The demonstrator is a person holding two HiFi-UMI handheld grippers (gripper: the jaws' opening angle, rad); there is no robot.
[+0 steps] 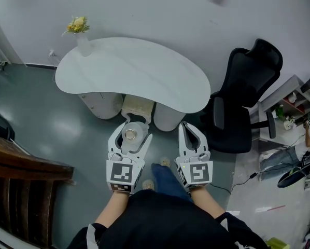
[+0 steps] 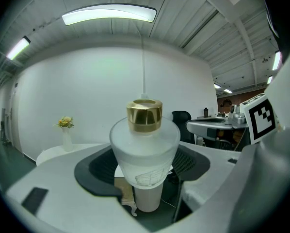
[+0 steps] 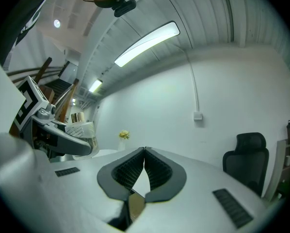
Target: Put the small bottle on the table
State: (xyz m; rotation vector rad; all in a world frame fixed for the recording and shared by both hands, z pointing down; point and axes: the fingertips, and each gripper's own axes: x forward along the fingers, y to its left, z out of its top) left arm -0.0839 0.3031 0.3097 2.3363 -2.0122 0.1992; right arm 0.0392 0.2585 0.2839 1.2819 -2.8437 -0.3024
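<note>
The small bottle [image 1: 130, 135] is frosted white with a gold cap [image 2: 144, 115]. It stands upright between the jaws of my left gripper [image 1: 131, 127], which is shut on its wide body [image 2: 144, 152]. The gripper hangs over the grey floor, just short of the near edge of the white kidney-shaped table [image 1: 134, 71]. My right gripper [image 1: 186, 124] is level beside it on the right, its jaws shut together with nothing between them [image 3: 144, 150]. In the right gripper view the bottle [image 3: 82, 126] shows at the left in the other gripper.
A white vase of yellow flowers [image 1: 82, 40] stands on the table's far left end. Round white pedestals [image 1: 104, 104] sit under the table. A black office chair [image 1: 243, 100] is to the right, with cluttered shelves [image 1: 295, 105] beyond, and dark wooden furniture [image 1: 20, 191] at the near left.
</note>
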